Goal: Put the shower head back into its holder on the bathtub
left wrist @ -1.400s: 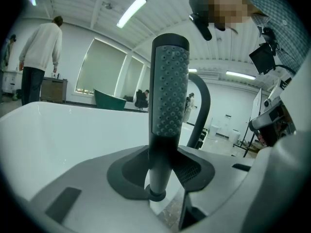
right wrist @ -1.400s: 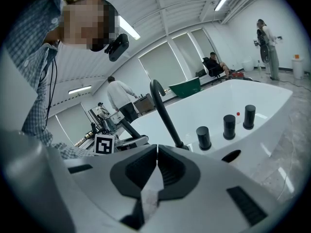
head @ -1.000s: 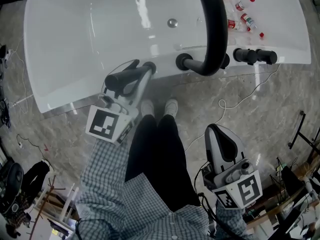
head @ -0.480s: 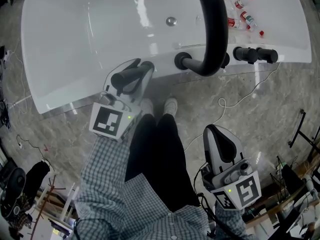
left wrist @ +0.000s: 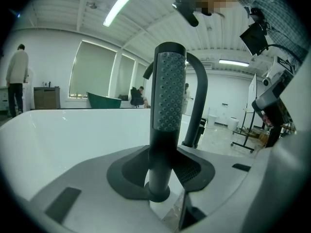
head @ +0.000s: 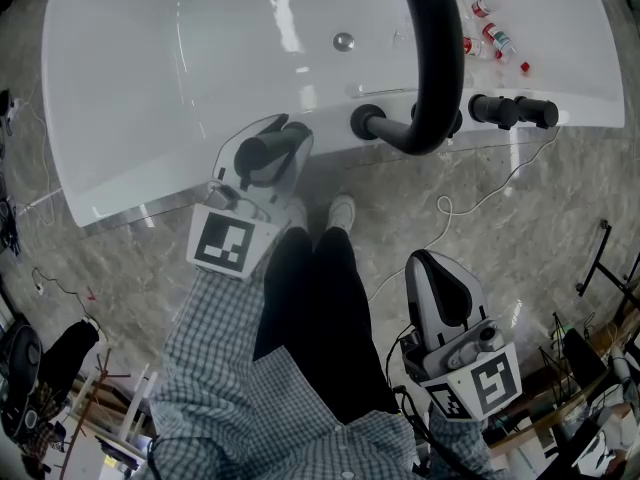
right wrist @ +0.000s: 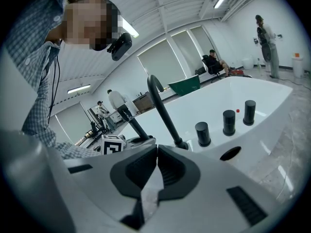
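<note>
Shower head [left wrist: 168, 91], one only, stands upright at the bathtub [head: 150, 88] rim, clamped in the left gripper [head: 266, 156]. The right gripper [head: 432, 270], jaws pressed together on nothing, hangs well back from the bathtub, whose rim carries three black knobs [right wrist: 229, 122].

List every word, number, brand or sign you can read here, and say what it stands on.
No readable words or numbers anywhere.
Left marker cube and right marker cube: black-and-white square patterns only, no letters.
Small bottles in the bathtub: labels too small to read.
</note>
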